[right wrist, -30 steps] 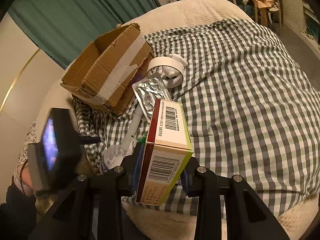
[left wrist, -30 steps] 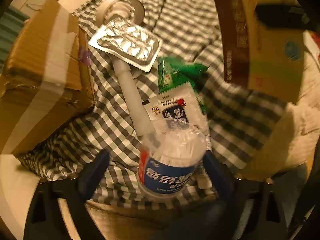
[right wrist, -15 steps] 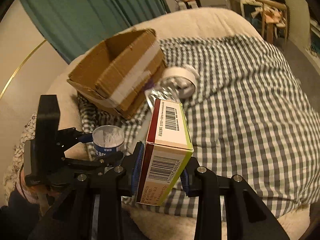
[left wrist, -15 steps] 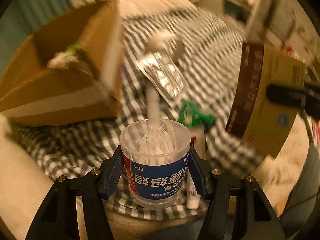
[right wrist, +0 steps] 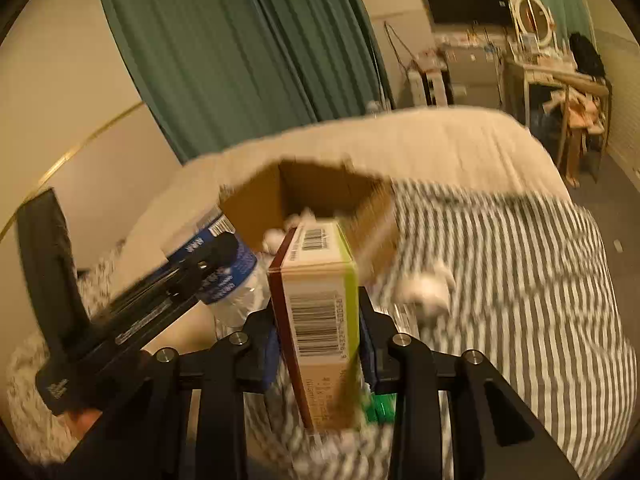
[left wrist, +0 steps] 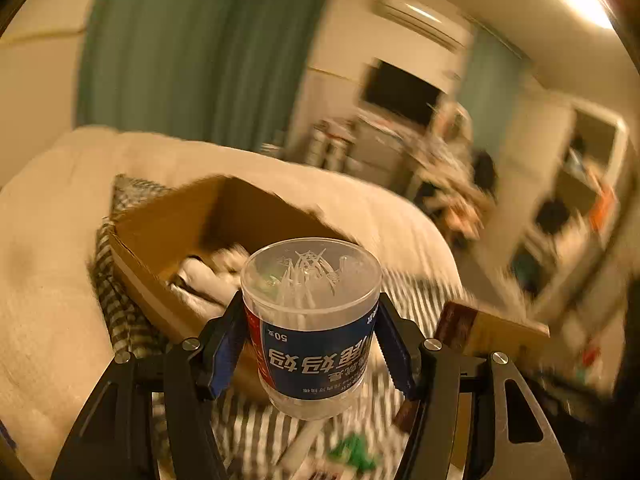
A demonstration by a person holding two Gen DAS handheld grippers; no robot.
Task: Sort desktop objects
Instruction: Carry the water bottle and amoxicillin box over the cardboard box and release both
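The left gripper (left wrist: 310, 344) pinches the clear tub (left wrist: 311, 320) upright; the right gripper (right wrist: 318, 344) clamps the carton (right wrist: 320, 316), its length pointing toward the cardboard box (right wrist: 304, 196).

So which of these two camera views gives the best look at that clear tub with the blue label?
The left wrist view: the clear tub sits centred and sharp between the left gripper fingers, with white sticks visible inside. In the right wrist view the tub is blurred and partly hidden behind that gripper's arm.

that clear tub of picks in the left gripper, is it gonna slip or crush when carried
The clear tub looks thin-walled, so a hard squeeze may flex it. Its smooth round side could twist between the left hand-held gripper's pads. It probably weighs little: only thin picks show inside.
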